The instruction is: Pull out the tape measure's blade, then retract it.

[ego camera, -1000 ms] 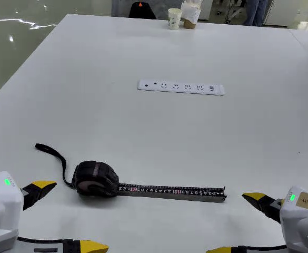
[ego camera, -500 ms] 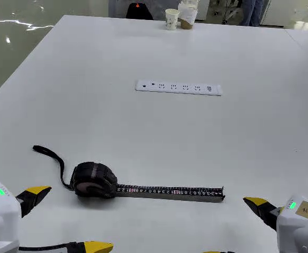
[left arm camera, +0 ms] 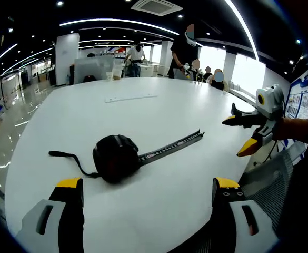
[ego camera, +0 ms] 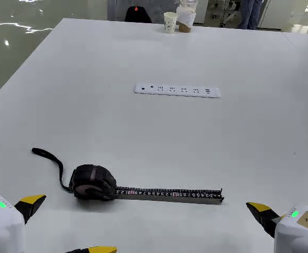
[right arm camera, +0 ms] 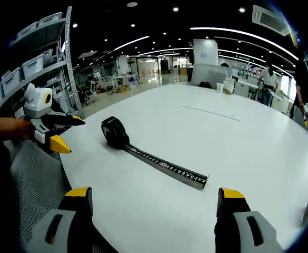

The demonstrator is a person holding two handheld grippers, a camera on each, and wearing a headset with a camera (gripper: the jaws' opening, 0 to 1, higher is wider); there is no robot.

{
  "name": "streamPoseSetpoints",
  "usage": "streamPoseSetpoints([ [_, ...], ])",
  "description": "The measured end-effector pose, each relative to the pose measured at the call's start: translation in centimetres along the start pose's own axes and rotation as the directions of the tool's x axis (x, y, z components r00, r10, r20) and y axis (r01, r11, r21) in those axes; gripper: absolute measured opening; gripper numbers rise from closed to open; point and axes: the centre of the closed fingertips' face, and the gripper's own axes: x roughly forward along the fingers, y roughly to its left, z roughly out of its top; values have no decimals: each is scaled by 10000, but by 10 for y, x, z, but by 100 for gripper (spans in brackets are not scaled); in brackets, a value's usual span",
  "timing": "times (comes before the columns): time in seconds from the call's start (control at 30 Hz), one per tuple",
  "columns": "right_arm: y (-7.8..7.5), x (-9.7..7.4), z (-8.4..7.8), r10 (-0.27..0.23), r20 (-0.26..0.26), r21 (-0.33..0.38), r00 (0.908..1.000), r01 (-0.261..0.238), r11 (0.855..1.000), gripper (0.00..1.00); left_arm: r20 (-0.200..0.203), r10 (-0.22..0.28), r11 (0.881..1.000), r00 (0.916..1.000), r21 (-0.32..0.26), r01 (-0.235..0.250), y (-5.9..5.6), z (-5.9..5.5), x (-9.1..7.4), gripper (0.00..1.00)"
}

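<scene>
Black tape measure (ego camera: pixel 93 182) lies with its blade (ego camera: pixel 169 194) out between your left gripper (left arm camera: pixel 148 184) and right gripper (right arm camera: pixel 156 192), both spread wide.

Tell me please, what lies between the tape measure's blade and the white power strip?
Nothing. In the head view, the stretch of white table between the blade and the power strip is bare.

Bright, even light from ceiling strips (left arm camera: pixel 117 22), top of both gripper views. Glare on floor (ego camera: pixel 17 29), upper left, head view. Faint shadow under tape (ego camera: pixel 93 182). Focus sharp; fisheye edges bent.
</scene>
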Motion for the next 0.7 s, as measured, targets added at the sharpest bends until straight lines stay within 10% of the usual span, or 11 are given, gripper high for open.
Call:
streamPoseSetpoints([
  [0.7, 11, -10, 13, -301, 466, 996, 9985, 253, 9947, 99, -270, 905, 9955, 9955, -271, -912, -9, 1, -7, 99],
])
